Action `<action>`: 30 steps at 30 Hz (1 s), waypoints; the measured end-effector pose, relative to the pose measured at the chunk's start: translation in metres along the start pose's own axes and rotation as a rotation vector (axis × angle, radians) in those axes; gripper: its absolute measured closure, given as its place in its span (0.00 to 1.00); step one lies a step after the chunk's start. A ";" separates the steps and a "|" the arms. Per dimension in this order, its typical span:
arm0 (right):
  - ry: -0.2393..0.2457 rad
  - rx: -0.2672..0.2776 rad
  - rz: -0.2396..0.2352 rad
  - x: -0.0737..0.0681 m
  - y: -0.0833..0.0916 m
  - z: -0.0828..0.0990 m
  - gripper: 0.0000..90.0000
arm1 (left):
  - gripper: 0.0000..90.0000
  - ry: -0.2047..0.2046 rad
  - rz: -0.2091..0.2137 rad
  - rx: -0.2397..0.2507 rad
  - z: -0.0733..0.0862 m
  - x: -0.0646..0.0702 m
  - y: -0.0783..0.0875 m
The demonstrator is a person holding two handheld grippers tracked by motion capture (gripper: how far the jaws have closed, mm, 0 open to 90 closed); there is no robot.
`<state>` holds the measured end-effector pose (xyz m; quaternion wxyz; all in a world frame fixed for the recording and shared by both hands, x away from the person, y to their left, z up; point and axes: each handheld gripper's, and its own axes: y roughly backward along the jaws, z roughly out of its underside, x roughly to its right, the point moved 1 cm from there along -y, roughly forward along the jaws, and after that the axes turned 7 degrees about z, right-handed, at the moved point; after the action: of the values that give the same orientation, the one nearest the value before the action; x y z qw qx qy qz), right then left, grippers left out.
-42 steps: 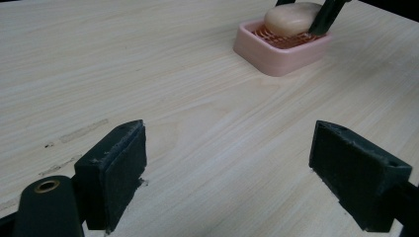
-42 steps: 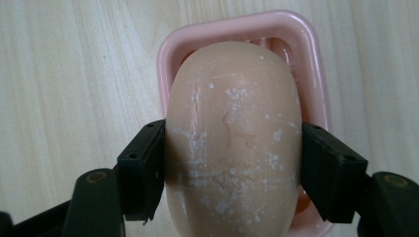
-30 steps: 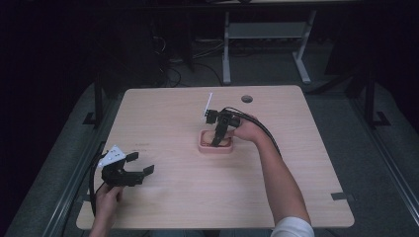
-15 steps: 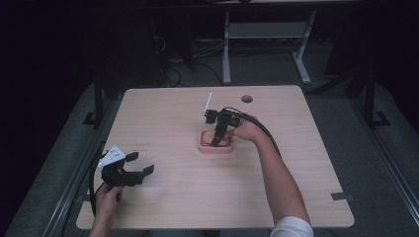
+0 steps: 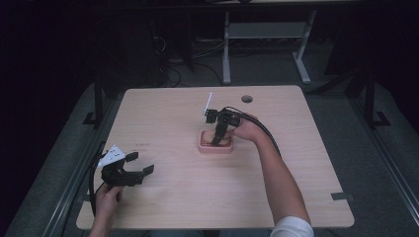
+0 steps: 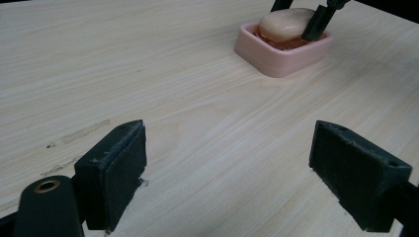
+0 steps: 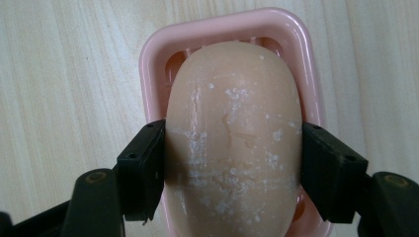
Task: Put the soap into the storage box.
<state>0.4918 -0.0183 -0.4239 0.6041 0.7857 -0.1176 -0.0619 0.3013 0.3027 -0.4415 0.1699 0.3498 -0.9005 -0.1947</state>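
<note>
Overhead, right gripper (image 5: 218, 140) — jaws down, clamping soap (image 7: 233, 138).

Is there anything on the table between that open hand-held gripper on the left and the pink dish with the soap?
Nothing: in the left gripper view, only bare wood lies between the left hand-held gripper and the pink dish.

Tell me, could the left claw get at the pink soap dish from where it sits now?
Probably yes: bare table lies between the open left claw and the soap dish. But the right claw is clamped on the soap inside, crowding that spot.
</note>
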 end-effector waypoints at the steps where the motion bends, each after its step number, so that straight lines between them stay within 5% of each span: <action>1: 0.000 -0.003 -0.002 0.000 0.000 0.000 0.35 | 0.16 0.002 0.000 0.001 0.000 0.000 0.000; 13: -0.002 -0.013 -0.013 -0.001 -0.002 0.001 0.35 | 0.16 0.004 0.002 0.006 0.000 0.000 0.000; 30: -0.052 0.068 0.001 -0.003 0.020 0.011 0.28 | 0.16 -0.003 -0.001 -0.009 0.000 0.001 -0.001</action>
<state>0.4841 -0.0324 -0.4080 0.5740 0.8038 -0.1355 -0.0779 0.3014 0.3016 -0.4418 0.1703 0.3492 -0.8996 -0.1995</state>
